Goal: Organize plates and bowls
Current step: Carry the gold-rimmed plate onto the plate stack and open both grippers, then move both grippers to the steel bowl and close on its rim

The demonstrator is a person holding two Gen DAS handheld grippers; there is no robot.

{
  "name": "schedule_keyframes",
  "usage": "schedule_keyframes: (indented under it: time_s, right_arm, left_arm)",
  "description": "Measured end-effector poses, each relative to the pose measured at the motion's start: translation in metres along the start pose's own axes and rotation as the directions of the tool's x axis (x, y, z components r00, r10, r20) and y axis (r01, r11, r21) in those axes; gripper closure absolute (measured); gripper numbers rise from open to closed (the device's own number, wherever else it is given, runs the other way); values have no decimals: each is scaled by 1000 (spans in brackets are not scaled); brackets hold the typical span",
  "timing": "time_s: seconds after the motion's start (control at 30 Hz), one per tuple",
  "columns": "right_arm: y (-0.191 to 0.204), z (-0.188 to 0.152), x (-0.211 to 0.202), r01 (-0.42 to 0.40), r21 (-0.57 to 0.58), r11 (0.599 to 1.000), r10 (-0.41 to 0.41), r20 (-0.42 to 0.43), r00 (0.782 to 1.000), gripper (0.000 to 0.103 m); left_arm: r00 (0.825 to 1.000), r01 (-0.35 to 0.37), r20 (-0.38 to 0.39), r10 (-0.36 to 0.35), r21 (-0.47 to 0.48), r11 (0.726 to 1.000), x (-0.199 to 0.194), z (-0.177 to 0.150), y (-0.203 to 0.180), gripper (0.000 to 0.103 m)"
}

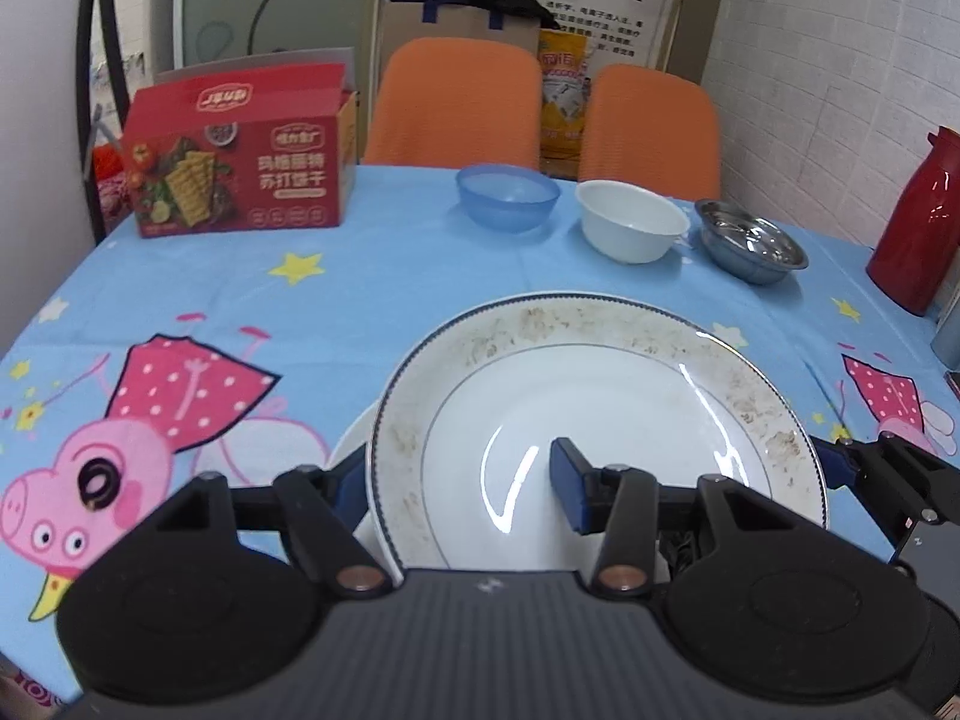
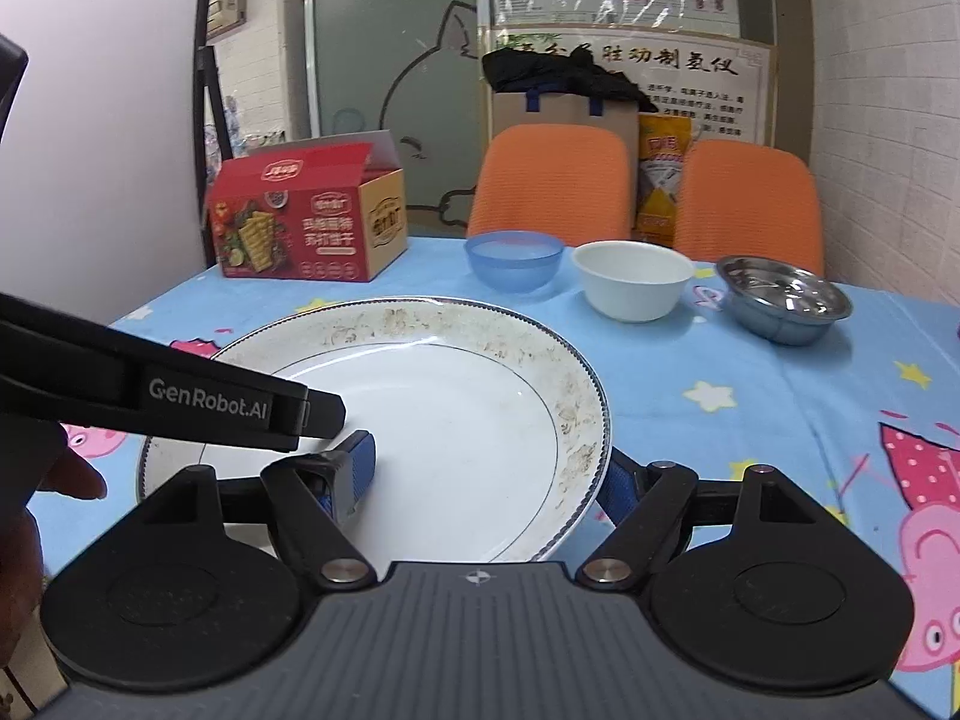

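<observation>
Plates are being handled at the near edge of a desk (image 1: 372, 276) covered in a blue cartoon cloth. A large patterned plate (image 1: 600, 396) is straddled at its rim from both sides: the left gripper (image 1: 462, 489) has one blue pad over the plate's well and the other outside the left rim, while the right gripper (image 2: 486, 474) has one pad inside the well and the other beyond the right rim. Both sets of jaws are spread wide, with nothing yet pinched. A second, plain white plate (image 1: 354, 450) is seen peeking out just under the patterned one at its left edge, so stacking appears to be the step in hand. The next move is judged to call for either a firm closing on the rim or a clean withdrawal without dragging the stack. Along the far side, a blue plastic bowl (image 1: 507, 195), a white bowl (image 1: 630, 219) and a steel bowl (image 1: 750, 240) are lined up, all empty and apart. The patterned plate holds no food. An open red cracker box (image 1: 240, 177) is set at the far left.
</observation>
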State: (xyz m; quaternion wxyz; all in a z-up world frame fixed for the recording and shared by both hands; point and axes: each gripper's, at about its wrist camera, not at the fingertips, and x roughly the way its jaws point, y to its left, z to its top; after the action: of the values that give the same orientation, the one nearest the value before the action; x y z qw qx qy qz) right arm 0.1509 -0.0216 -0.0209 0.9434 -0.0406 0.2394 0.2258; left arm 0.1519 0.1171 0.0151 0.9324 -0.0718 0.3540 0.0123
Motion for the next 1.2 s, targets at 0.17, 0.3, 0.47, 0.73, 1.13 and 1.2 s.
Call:
schedule_keyframes:
  time_s: [0.17, 0.3, 0.47, 0.73, 1.13, 1.2]
  right_arm:
    - [19, -7, 5, -16, -30, 999, 15, -32, 999, 0]
    - [20, -8, 7, 0, -36, 999, -1, -33, 999, 0]
    - [19, -10, 10, 0, -46, 999, -2, -45, 999, 0]
    - [5, -4, 1, 12, -7, 1000, -12, 20, 1000, 0]
    - [-25, -5, -5, 26, 52, 998, -28, 38, 999, 0]
    - [-38, -4, -7, 47, 73, 996, -50, 41, 998, 0]
  left_arm:
    - [1000, -7, -10, 6, -48, 999, 2, -14, 20, 56]
    - [1000, 24, -9, -24, -63, 998, 5, -17, 22, 56]
    - [998, 59, -6, -60, -85, 995, 9, -19, 26, 53]
    - [992, 56, 118, -47, -76, 996, -18, -5, 30, 44]
    - [989, 88, 121, -82, -38, 995, -12, 8, 2, 36]
    - [989, 98, 113, -94, -29, 995, -7, 11, -6, 36]
